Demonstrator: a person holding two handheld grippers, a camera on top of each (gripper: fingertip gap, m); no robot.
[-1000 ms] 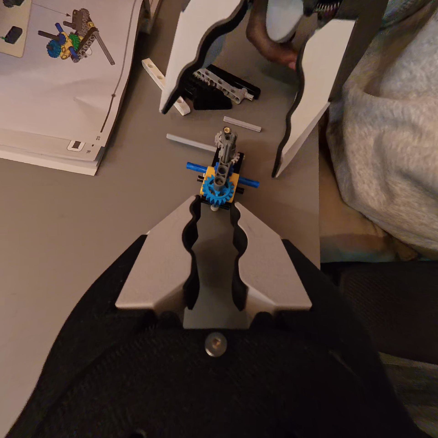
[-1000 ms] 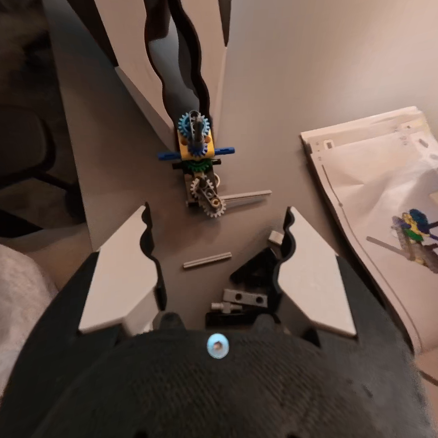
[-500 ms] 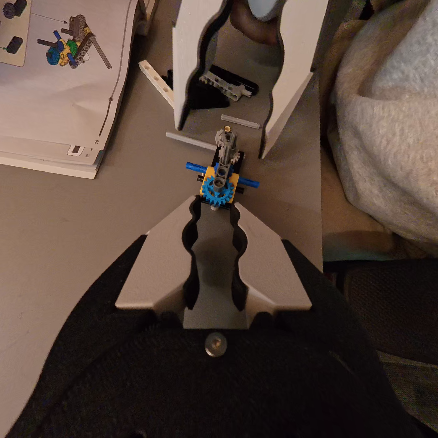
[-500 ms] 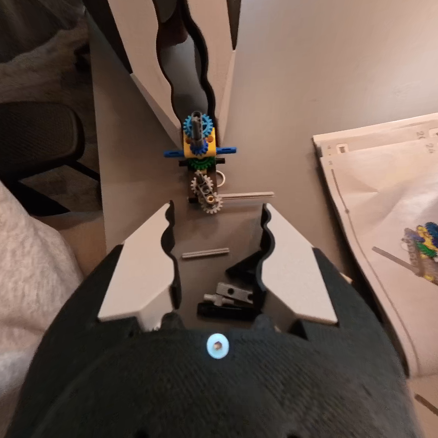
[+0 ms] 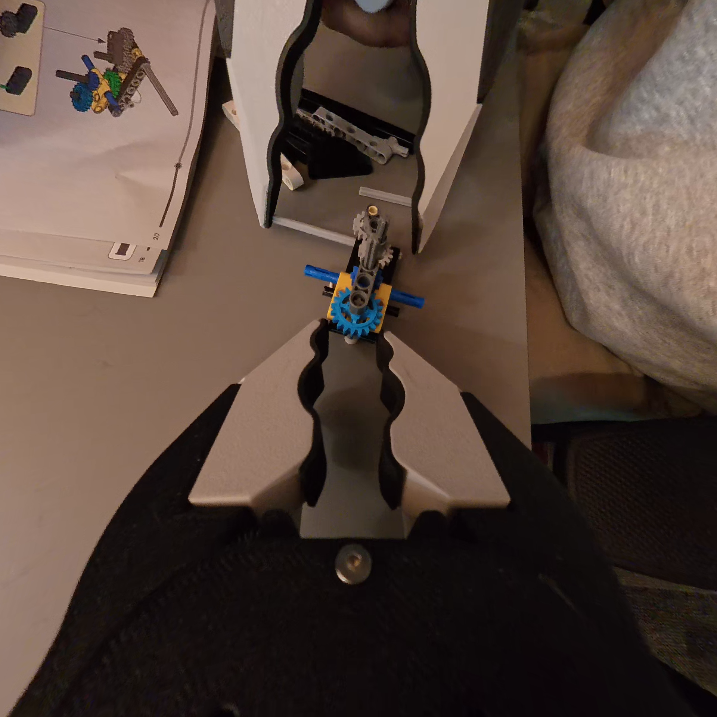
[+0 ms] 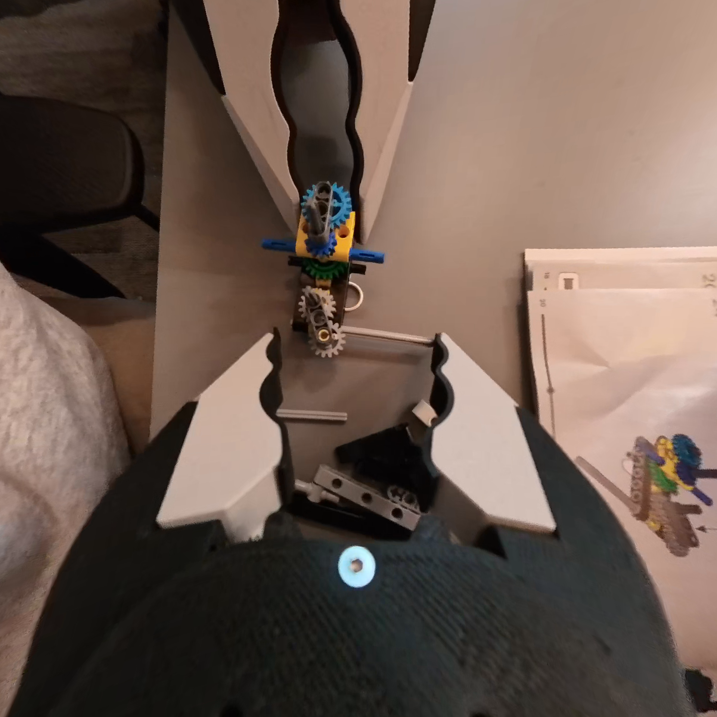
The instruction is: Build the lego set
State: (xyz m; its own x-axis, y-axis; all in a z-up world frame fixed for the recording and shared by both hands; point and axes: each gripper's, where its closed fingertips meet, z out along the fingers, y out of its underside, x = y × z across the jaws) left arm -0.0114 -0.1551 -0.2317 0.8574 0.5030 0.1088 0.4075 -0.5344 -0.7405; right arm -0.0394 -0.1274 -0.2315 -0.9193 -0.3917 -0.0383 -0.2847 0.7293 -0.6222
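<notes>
The left gripper (image 5: 352, 329) clamped the half-built gear model (image 5: 361, 287); the right gripper (image 6: 355, 341) stood apart over loose parts (image 6: 372, 489), unfitted.

A grey table (image 5: 116, 388) runs under everything. Off its edge lies pale fleecy cloth (image 5: 636, 194), perhaps a blanket, with a dark chair (image 6: 66, 170) beyond the far edge.

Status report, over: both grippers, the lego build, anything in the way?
Left gripper shut on lego build, at its blue gear end. Right gripper open, empty, fingertips just short of the grey gears. Loose grey axle and black pieces lie between its fingers.
</notes>
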